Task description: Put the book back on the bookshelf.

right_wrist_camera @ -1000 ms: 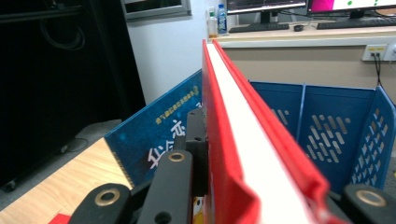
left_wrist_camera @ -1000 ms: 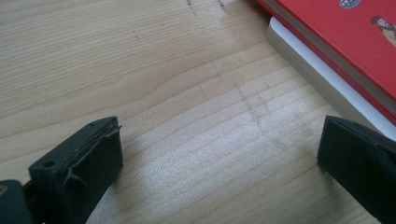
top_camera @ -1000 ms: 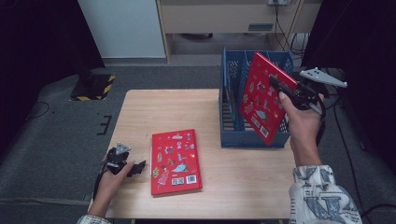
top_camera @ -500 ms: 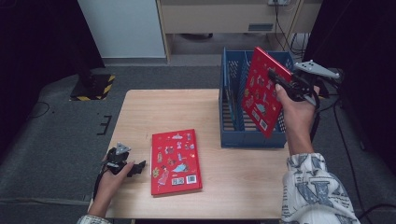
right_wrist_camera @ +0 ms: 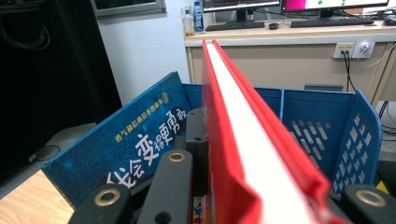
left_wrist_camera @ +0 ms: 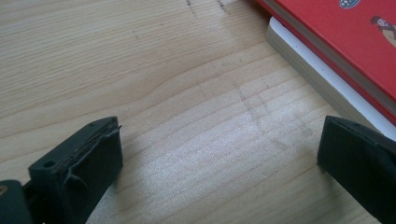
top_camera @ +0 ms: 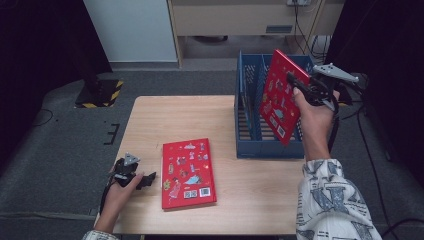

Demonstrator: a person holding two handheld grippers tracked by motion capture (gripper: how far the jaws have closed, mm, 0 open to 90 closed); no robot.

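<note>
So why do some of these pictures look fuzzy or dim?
High view: lit table, dark surroundings. Left gripper view: sharp wood grain; the near red book slightly soft. Right gripper view: the held red book blurs close to the lens; the blue rack stays clear.

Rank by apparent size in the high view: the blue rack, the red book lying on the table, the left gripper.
1. blue rack
2. red book lying on the table
3. left gripper, clearly the smallest.

red hardcover book with cartoon figures [top_camera: 278, 97] | second red cartoon-covered book [top_camera: 188, 172] | blue slotted plastic rack [top_camera: 250, 145] | blue book, white-yellow lettering [right_wrist_camera: 126, 154] | pale wood-grain table [top_camera: 150, 120]
</note>
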